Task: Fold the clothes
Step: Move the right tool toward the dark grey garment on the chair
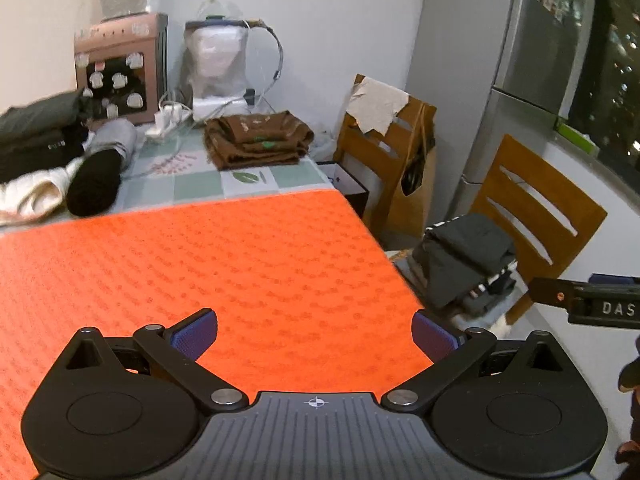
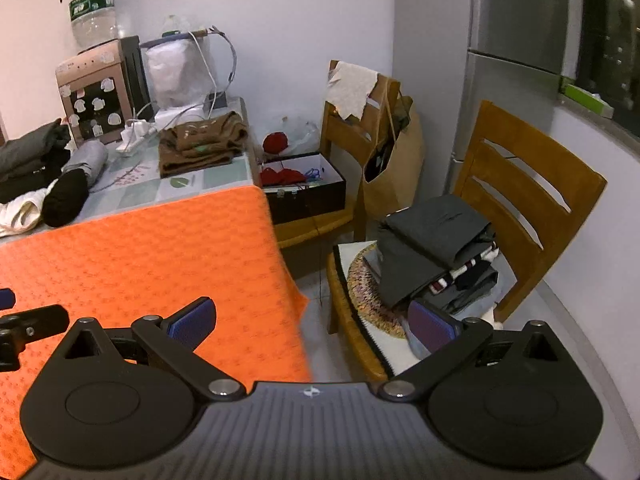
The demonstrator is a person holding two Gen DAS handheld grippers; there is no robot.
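Note:
An orange mat (image 1: 200, 264) covers the near part of the table; it also shows in the right wrist view (image 2: 140, 248). My left gripper (image 1: 315, 334) is open and empty above the mat. My right gripper (image 2: 312, 326) is open and empty, over the mat's right edge and the gap to a chair. A pile of dark clothes (image 2: 436, 244) lies on that wooden chair (image 2: 532, 184); the pile also shows in the left wrist view (image 1: 464, 256). A folded brown garment (image 1: 258, 140) sits at the back of the table. Dark, grey and white clothes (image 1: 60, 160) lie at the table's left.
A water dispenser (image 1: 120, 68), a plastic-covered appliance (image 1: 218, 64) and a power strip with cables (image 1: 168, 120) stand at the back. A second chair (image 2: 360, 120) with a paper bag (image 2: 394, 160), an open box with red yarn (image 2: 304, 188) and a fridge (image 2: 520, 60) are to the right.

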